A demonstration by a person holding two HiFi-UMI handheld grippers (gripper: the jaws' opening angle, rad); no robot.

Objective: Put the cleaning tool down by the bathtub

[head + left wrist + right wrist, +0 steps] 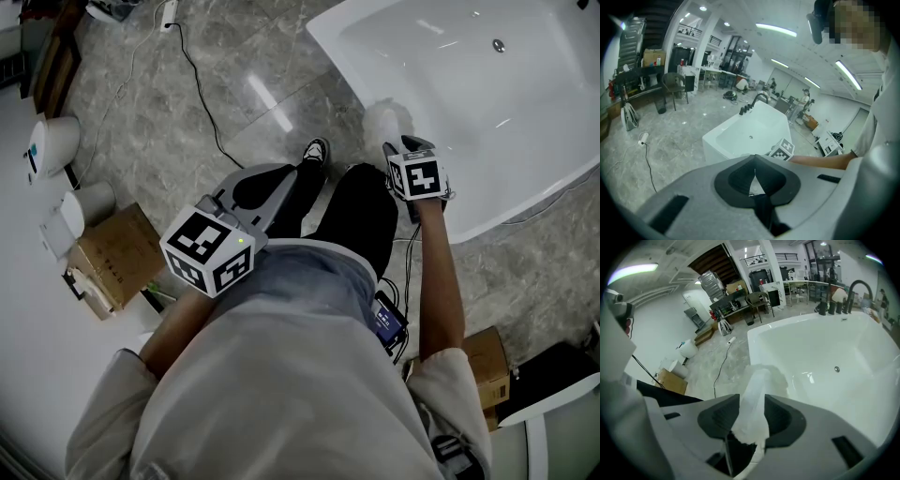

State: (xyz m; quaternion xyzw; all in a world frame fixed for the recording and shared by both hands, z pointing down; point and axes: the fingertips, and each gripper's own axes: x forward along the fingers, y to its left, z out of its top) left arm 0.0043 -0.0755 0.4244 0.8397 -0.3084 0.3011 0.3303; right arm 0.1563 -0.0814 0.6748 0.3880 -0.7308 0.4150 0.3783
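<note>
1. Right gripper view: the right gripper [752,401] has its jaws spread wide, the white cleaning tool [759,380] loose between them, fluffy head at the bathtub [825,348] rim.
2. Left gripper view: the left gripper [754,159] has its jaws together, empty.
3. Head view: jaws hidden.

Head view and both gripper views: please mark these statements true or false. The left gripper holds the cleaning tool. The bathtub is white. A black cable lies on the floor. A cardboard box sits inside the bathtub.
1. The left gripper holds the cleaning tool. False: its jaws are together on nothing. The white cleaning tool stands between the right gripper's jaws.
2. The bathtub is white. True.
3. A black cable lies on the floor. True.
4. A cardboard box sits inside the bathtub. False: the cardboard box stands on the floor, at the person's left.
</note>
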